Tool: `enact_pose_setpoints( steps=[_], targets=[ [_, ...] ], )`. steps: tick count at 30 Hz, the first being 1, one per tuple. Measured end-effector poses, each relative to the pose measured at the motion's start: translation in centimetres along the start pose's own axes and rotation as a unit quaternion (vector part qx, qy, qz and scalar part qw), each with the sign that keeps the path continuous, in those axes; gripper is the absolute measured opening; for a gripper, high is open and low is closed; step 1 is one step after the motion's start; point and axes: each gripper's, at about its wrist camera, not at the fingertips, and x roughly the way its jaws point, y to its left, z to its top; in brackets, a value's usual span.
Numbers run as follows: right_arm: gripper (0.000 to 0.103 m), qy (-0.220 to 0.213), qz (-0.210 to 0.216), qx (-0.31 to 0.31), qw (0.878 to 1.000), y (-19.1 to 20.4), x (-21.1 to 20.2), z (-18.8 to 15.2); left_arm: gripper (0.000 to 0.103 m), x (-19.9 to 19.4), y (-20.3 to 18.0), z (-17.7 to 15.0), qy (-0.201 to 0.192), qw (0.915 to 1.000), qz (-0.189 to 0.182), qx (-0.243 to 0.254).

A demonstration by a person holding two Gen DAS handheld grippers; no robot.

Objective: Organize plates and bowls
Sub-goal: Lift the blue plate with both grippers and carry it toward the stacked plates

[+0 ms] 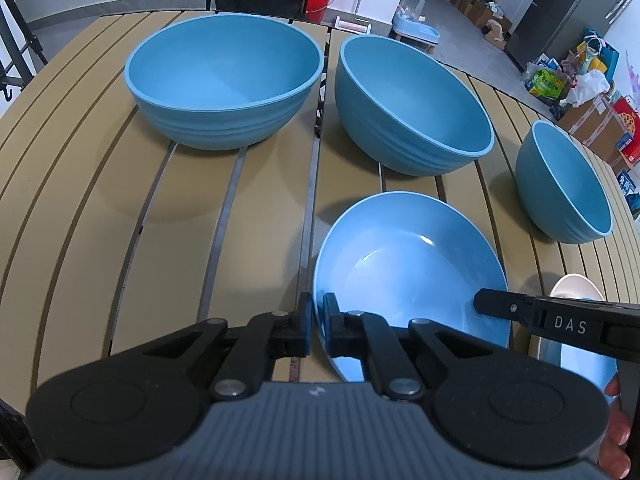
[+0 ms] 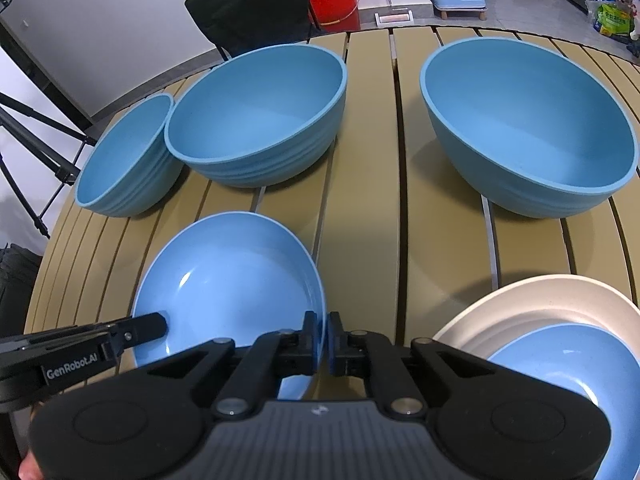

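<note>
Claws both clamped the blue plate (image 1: 408,280): left claw (image 1: 318,328) pinched its left rim, right claw (image 2: 324,342) its right rim. Plate sat near the worktop's (image 1: 100,208) front edge. Three blue bowls (image 1: 224,80) stood toward the far edge. Cream plate (image 2: 536,304) with a smaller blue plate (image 2: 580,364) inside lay at the front right.

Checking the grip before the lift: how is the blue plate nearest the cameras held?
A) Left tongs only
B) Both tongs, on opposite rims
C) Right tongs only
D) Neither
B: the left tongs and the right tongs are each shut on an opposite rim of the blue plate.
</note>
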Motion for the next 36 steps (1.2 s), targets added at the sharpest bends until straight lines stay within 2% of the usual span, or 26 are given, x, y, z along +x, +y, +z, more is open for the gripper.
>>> enact_pose_setpoints(
  steps=[36],
  targets=[
    [0.005,-0.027,0.007,-0.001,1.000,1.5,-3.5,-1.8,0.006,-4.3,-0.1,-1.2,-0.026,0.9997,0.004,0.001]
  ],
)
